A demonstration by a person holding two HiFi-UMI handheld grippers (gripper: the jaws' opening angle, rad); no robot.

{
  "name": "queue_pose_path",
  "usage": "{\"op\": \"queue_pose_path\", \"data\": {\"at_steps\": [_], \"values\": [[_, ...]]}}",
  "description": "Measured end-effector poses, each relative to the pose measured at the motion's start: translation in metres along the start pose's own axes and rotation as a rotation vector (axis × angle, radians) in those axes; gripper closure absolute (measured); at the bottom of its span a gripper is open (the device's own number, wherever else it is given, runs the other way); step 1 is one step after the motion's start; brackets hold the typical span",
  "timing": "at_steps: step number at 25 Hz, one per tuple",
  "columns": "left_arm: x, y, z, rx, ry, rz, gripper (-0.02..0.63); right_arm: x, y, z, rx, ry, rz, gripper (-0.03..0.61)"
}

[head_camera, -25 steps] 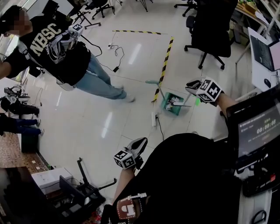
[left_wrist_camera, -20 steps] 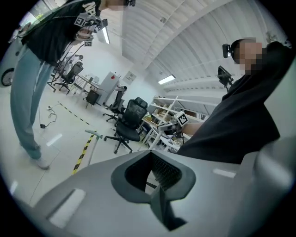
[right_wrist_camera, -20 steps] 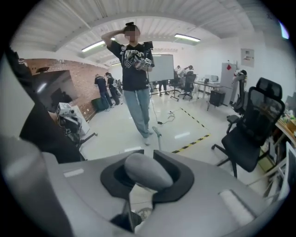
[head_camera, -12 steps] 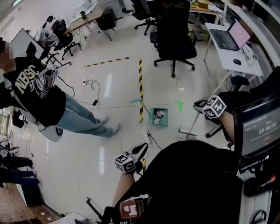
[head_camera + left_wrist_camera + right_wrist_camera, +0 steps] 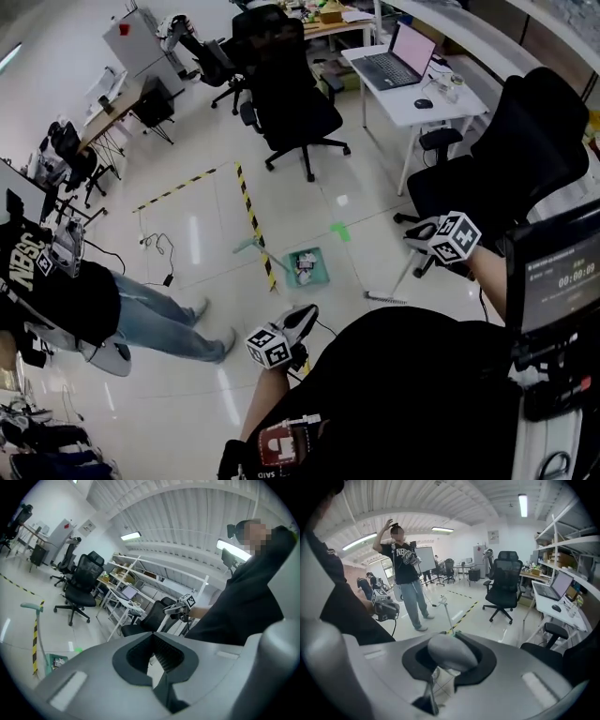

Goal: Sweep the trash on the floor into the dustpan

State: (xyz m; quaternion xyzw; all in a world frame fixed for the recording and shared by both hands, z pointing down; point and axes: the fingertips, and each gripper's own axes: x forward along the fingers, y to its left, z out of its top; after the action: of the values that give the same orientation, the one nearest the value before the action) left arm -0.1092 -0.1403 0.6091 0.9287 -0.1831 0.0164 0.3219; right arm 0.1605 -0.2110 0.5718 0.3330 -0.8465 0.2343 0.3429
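The right tongs (image 5: pixel 420 231) are clamped on the broom (image 5: pixel 452 653) handle. The left tongs (image 5: pixel 302 317) are together and empty. The green dustpan (image 5: pixel 320 277), with trash (image 5: pixel 304 265) inside, stands on the floor (image 5: pixel 206 234) ahead, between both tongs.

Black top (image 5: pixel 403 394) fills my feed, with a red-and-white badge (image 5: pixel 274 446) on it. Just above the badge is the left hand-held gripper (image 5: pixel 302 314): grey shell, black ribbed pads (image 5: pixel 164 656), black-and-white marker cube (image 5: pixel 267 345). Up right of the badge, the right hand-held gripper (image 5: pixel 417 231) has the same grey and its own cube (image 5: pixel 455 236).
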Motion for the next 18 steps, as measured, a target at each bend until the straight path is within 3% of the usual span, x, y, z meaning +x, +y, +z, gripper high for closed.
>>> {"op": "queue_pose_path", "data": {"at_steps": [8,13,16,18], "values": [[0.053,-0.119,-0.045,0.065,0.047,0.013,0.612,-0.119,0.041,-0.094,-0.077,-0.075,0.049,0.518],[0.103,-0.223,-0.107,0.022,0.003,0.042,0.612,-0.203,0.065,-0.169,-0.147,-0.108,0.082,0.518],[0.111,-0.284,-0.148,-0.02,0.026,0.045,0.612,-0.233,0.082,-0.222,-0.156,-0.086,0.096,0.52],[0.113,-0.314,-0.156,-0.012,0.05,0.049,0.612,-0.249,0.084,-0.242,-0.152,-0.079,0.1,0.52]]}}
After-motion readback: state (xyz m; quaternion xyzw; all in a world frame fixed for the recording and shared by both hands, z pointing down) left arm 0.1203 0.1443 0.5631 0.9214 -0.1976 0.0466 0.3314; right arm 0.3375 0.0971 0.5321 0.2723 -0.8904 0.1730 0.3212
